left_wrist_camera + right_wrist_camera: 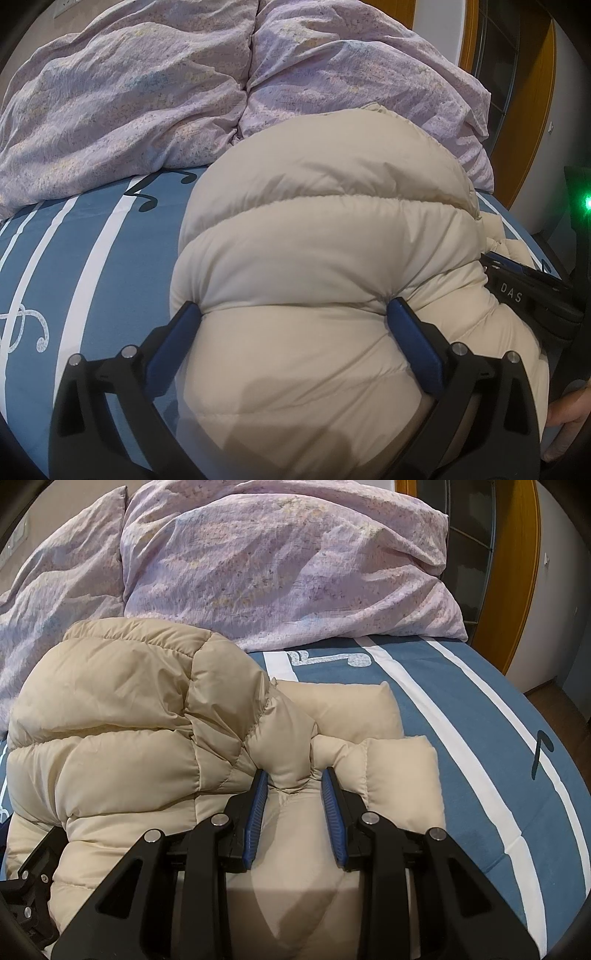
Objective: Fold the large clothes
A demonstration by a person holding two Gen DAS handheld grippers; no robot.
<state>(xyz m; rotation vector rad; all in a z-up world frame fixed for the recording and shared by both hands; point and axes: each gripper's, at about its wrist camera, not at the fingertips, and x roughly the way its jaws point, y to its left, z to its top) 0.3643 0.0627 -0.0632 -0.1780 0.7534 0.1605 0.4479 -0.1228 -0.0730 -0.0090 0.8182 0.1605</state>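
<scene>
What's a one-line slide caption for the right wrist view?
Right gripper pinching a fold of the beige puffer jacket on a blue striped bedsheet, pink pillows behind.

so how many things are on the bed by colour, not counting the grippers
beige: 1, the puffer jacket, gripped by the left gripper and the right gripper
lilac: 2, the pillows
total: 3, all lying on the blue striped bedsheet
</scene>
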